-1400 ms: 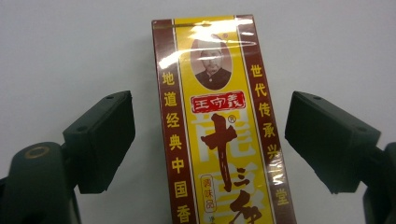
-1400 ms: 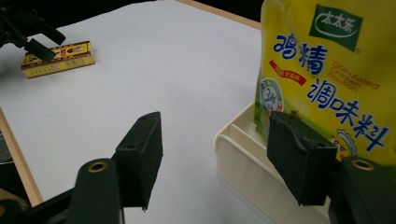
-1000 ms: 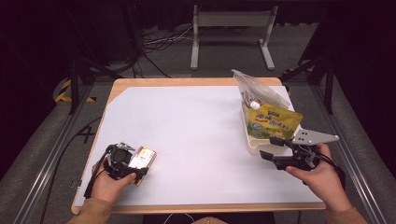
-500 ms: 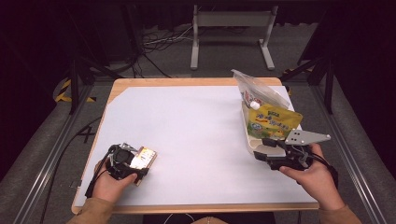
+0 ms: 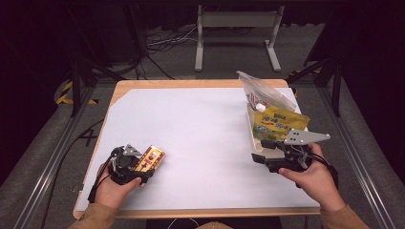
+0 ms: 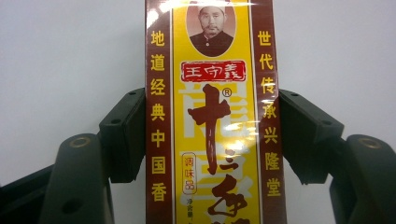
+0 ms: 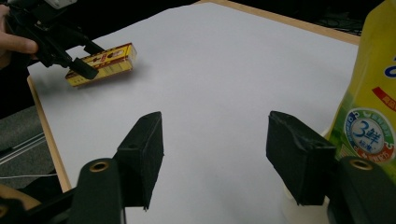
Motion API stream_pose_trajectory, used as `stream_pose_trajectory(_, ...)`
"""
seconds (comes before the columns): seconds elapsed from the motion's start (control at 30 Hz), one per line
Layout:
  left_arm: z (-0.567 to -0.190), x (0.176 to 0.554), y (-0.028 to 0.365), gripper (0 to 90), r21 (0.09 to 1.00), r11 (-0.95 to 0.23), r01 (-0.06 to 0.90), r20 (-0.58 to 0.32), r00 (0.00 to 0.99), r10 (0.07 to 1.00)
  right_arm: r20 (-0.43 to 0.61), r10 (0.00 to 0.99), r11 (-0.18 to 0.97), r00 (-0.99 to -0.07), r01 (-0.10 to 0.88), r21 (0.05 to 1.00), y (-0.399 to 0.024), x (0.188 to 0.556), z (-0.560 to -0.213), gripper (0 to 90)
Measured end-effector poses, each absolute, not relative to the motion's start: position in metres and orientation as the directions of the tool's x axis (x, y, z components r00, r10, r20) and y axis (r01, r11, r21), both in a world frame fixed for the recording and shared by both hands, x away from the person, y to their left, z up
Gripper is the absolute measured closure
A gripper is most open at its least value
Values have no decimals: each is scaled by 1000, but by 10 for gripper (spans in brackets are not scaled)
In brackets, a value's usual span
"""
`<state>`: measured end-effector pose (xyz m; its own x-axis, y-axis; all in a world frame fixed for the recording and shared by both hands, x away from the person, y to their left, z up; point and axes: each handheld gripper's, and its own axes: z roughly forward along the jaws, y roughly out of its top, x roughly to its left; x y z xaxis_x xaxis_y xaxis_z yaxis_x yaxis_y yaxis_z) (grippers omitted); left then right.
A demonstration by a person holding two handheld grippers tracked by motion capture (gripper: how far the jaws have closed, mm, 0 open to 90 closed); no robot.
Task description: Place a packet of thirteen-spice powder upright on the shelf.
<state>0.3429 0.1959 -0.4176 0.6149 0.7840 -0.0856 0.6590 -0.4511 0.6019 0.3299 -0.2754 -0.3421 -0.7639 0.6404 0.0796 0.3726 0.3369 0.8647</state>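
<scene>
Since a second ago my left fingers [image 6: 212, 135] have been closing and now pinch the spice box [image 5: 149, 159] by the table's [image 5: 200, 124] near left corner, ready to lift, while my right fingers [image 7: 224, 154], spread and empty, have slid left beside the yellow pouch [image 5: 279, 125].

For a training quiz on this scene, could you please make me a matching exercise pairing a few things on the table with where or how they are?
Things:
1. spice box
2. yellow pouch
3. right claw
4. clear bag

States or places:
A. open, nothing between its pads, over the white table
B. far right corner, behind the yellow pack
C. between the left claw's pads, at the near left edge
D. standing in the white tub at the right side

Pairs: 1-C, 2-D, 3-A, 4-B
</scene>
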Motion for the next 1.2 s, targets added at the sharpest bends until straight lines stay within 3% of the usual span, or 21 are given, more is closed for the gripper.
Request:
stream_pose_trajectory(0.47,-398,323,179,323,819,-379,431,-55,716,696,54,584,371,-810,325,870,-253,334,-333,386)
stream_pose_trajectory(0.77,-395,311,155,323,880,-369,299,26,745,667,69,568,387,-820,341,857,-245,335,-328,368)
stream_pose_trajectory(1.2,-398,311,132,321,915,-328,236,18,787,617,120,587,374,-801,399,837,-238,335,-319,354)
